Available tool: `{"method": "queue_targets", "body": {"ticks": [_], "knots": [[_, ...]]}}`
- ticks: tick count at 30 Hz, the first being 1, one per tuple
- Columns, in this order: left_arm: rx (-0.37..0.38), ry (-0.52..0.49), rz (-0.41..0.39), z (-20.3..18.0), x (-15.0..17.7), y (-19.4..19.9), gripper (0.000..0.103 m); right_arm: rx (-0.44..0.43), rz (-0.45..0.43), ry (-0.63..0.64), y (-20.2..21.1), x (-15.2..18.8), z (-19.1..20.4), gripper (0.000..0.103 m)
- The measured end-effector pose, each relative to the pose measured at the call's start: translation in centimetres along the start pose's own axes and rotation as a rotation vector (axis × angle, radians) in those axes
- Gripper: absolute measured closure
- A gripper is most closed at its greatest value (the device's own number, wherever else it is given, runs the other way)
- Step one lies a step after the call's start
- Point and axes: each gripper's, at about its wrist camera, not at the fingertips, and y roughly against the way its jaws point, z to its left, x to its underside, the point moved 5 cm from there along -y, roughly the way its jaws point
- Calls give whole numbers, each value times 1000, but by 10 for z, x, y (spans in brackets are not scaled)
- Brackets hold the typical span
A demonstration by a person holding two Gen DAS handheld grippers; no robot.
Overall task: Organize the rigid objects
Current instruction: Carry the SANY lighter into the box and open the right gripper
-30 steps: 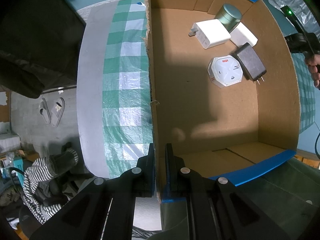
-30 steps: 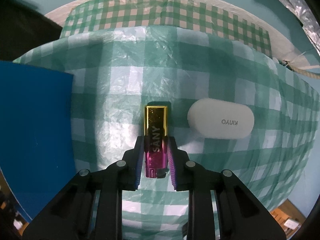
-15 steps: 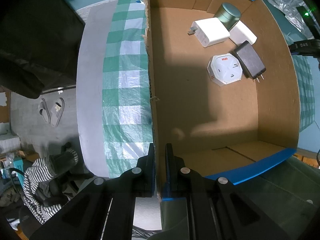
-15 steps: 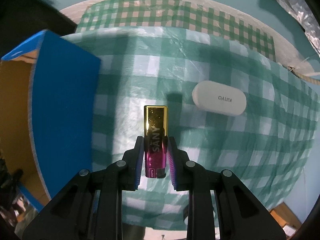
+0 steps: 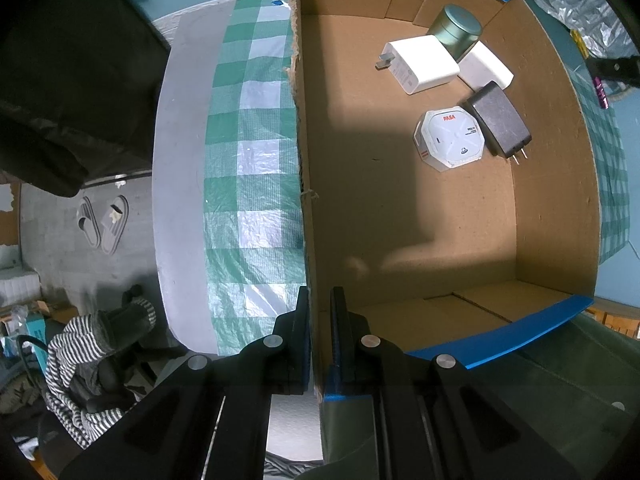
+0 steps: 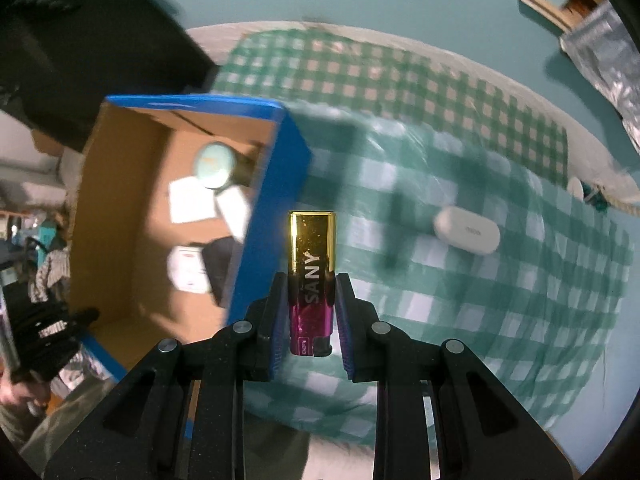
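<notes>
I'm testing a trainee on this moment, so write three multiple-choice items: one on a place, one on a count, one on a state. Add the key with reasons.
1. Where does the white oval case lie?
A. in the box
B. on the checked cloth
C. on the floor

2. How many things lie in the box?
A. three
B. five
C. seven

3. What is the left gripper doing?
A. hanging open over the box
B. holding a charger
C. clamping the box wall

Key:
1. B: the case rests on the checked cloth, outside the box.
2. B: a green tin, two white chargers, a black charger and a white hexagonal thing.
3. C: its jaws sit either side of the cardboard wall, pressed on it.
</notes>
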Motion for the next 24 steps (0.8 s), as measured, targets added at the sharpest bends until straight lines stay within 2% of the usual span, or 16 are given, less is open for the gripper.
{"method": "queue_targets", "body": {"ticks": [6, 14, 24], "knots": [[-1, 1, 1, 0, -1, 0, 95, -38, -21, 89, 14, -6, 38, 80], [3, 4, -5, 1, 1, 1, 95, -32, 17, 184, -8, -9, 76, 80], [9, 6, -12, 3, 1, 4, 95, 8, 87, 217, -47, -6, 85, 80]]}}
